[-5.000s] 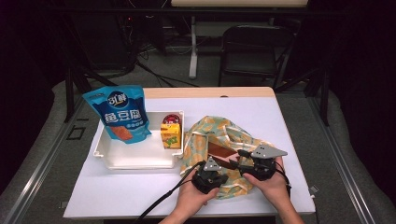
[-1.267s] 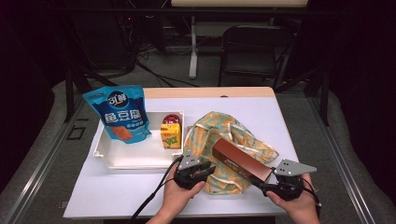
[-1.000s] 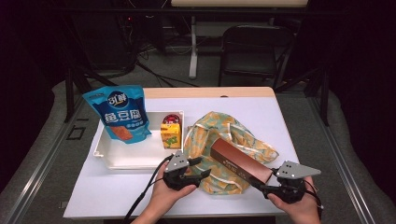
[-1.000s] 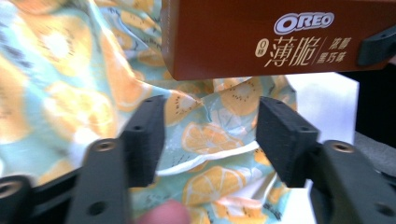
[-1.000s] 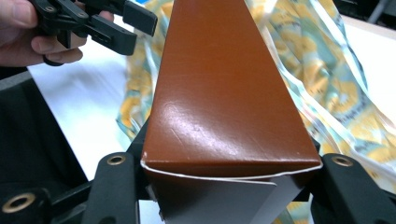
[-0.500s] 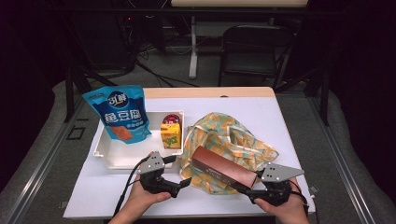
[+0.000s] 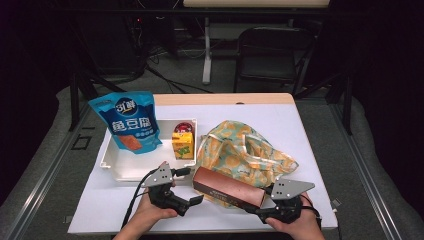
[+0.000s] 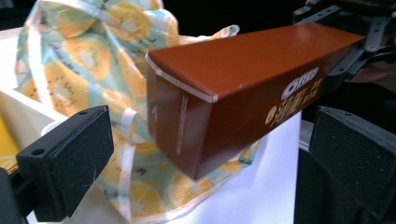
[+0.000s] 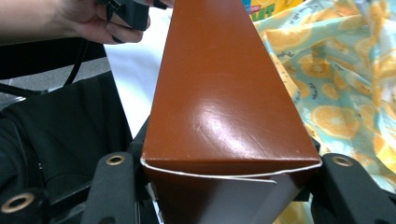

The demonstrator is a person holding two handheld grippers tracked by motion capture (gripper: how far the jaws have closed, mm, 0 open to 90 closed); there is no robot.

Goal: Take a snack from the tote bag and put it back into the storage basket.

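From the high view, your right gripper (image 7: 256,209) has its fingers clamped on the near end of the brown box (image 7: 229,187), which slants over the edge of the fruit-print bag (image 7: 245,155) toward your left gripper (image 7: 189,188). The left gripper's fingers have just been opening and stand released, just short of the box's free end. The white tray (image 7: 114,170), with the blue snack pouch (image 7: 131,121) and the yellow drink carton (image 7: 183,144), lies beyond those left fingers (likely where the box goes).

In the left gripper view, the box's end (image 8: 187,126) hangs ahead of the spread fingers (image 8: 70,154), between them but untouched. Come forward squarely so both pads meet its flat sides, not a corner.

In the right gripper view, the box (image 9: 224,98) runs straight out from between the fingers (image 9: 114,186), with the end flap slightly sprung. Grip firmly without crushing the card, and let go only once the other gripper has hold.
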